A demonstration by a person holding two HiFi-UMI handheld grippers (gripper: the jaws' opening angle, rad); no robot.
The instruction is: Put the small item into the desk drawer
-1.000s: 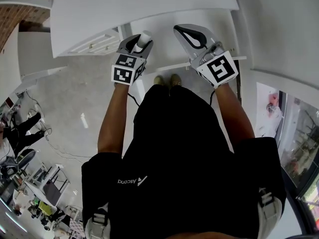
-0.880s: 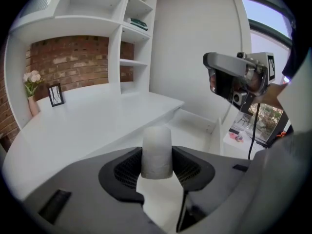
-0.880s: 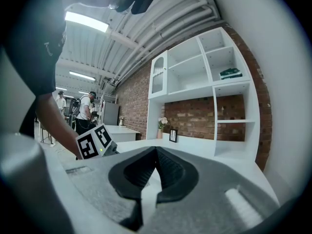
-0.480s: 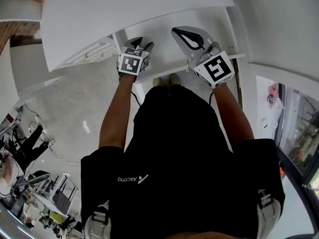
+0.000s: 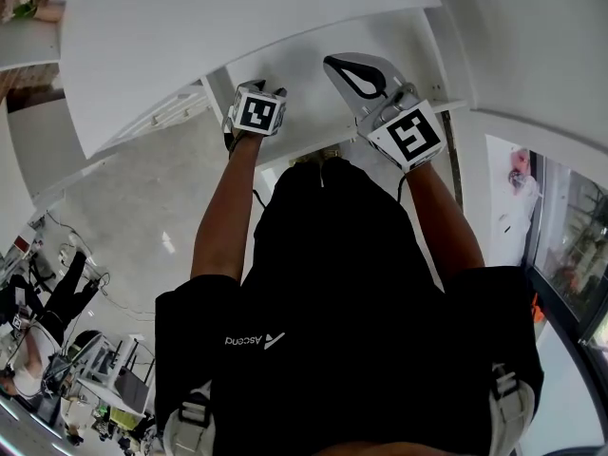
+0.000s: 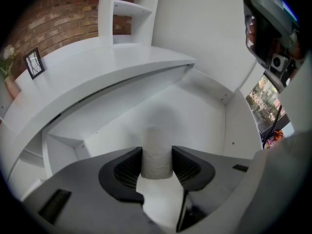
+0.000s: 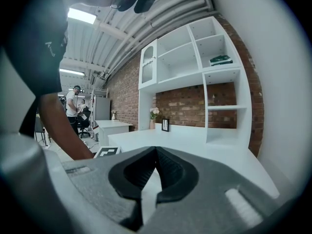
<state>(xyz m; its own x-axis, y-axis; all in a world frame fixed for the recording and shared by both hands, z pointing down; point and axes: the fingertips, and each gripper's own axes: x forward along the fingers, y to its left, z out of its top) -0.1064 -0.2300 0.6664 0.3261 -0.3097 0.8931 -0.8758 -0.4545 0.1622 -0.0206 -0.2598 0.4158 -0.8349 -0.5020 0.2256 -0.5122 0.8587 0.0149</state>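
Note:
My left gripper [image 6: 157, 155] is shut on a small white cylinder [image 6: 157, 139], held upright between the dark pads. It hangs over the white inside of the open desk drawer [image 6: 200, 116], just under the desk top [image 6: 112, 62]. From the head view, only the marker cube of the left gripper [image 5: 258, 110] shows above the drawer floor [image 5: 302, 65], and the cylinder is hidden behind it. To its right, the right gripper [image 5: 344, 63] hovers over the same drawer. Its jaws [image 7: 155, 152] meet at the tips with nothing between them.
A picture frame [image 6: 34, 62] and a flower vase [image 6: 7, 74] stand on the desk's left part, with white shelves [image 6: 129, 6] behind. A side cabinet with drawers [image 5: 171, 110] sits left of the open drawer. People stand far off in the room [image 7: 73, 104].
The left gripper has moved forward and tipped down over the drawer with the cylinder, which the marker cube now hides in the head view. The right gripper has hardly moved.

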